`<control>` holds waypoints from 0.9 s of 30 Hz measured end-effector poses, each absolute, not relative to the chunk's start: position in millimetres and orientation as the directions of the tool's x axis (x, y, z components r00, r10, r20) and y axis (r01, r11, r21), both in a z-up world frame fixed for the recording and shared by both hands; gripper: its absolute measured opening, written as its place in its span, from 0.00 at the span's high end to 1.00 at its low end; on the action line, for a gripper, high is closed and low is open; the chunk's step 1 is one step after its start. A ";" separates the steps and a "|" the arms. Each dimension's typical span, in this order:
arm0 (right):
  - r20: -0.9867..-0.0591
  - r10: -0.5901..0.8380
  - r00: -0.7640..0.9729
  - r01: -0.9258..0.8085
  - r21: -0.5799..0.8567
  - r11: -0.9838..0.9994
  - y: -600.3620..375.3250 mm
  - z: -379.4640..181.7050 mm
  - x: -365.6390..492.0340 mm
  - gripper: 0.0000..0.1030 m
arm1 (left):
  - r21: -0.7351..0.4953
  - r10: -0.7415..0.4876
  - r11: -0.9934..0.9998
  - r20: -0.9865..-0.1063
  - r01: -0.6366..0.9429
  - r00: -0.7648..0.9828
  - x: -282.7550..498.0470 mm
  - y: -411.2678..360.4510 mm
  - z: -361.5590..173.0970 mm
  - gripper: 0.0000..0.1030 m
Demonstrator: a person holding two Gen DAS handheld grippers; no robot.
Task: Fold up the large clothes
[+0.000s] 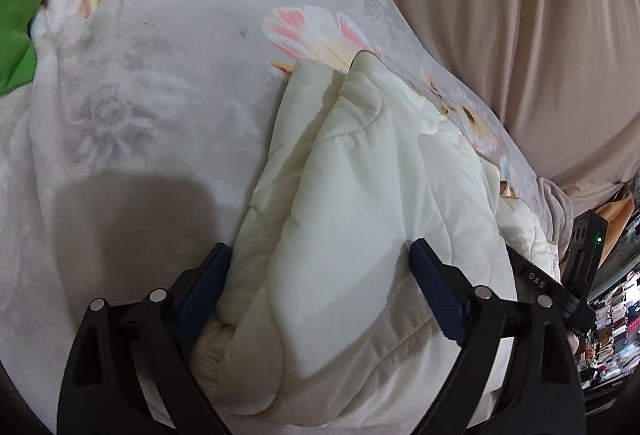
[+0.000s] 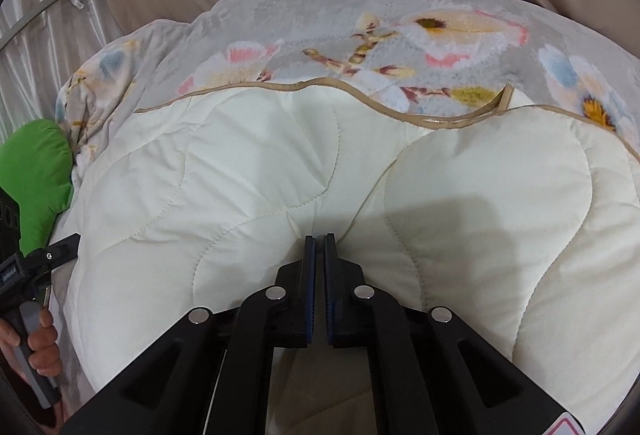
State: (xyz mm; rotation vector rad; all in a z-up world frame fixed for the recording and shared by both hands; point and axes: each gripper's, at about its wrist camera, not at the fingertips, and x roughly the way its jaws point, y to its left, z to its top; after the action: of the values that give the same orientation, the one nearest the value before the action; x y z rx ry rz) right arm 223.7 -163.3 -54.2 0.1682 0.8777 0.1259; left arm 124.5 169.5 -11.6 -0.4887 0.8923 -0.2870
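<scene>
A thick cream quilted cover (image 1: 352, 203) with tan piping lies in folds on a grey floral blanket (image 1: 160, 75). In the left wrist view my left gripper (image 1: 320, 263) stands wide open, its blue-padded fingers on either side of a thick fold of the cream cover, not squeezing it. In the right wrist view the cream cover (image 2: 260, 163) spreads wide over the floral blanket (image 2: 340, 35), tan edge toward the back. My right gripper (image 2: 319, 241) is shut, fingertips pressed together at a crease of the cover; whether cloth is pinched between them I cannot tell.
A beige curtain (image 1: 500, 15) hangs behind the bed. A green cushion (image 2: 36, 175) lies at the left edge. The right gripper's body (image 1: 576, 267) shows at the right of the left view. A hand (image 2: 40, 347) on the left gripper's handle shows at the lower left.
</scene>
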 end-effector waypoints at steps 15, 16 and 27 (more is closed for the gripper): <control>-0.702 0.268 0.660 -0.052 0.313 0.948 -174.6 -31.7 194.3 0.89 | -0.542 -0.574 0.790 -0.488 0.287 0.658 83.2 140.1 94.6 0.86; -0.693 0.285 0.663 -0.072 0.320 0.945 -173.7 -24.9 181.9 0.89 | -0.537 -0.587 0.783 -0.476 0.312 0.655 77.5 135.5 102.9 0.86; -0.753 0.349 0.558 -0.157 0.317 0.935 -159.4 -59.4 115.7 0.95 | -0.483 -0.720 0.691 -0.401 0.537 0.566 45.4 49.0 149.2 0.87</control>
State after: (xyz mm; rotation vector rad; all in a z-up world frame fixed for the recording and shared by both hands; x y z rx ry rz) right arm 115.7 -159.4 -59.4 0.2238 0.9332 0.3011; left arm 45.4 49.0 149.2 -0.3245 0.6152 -0.7543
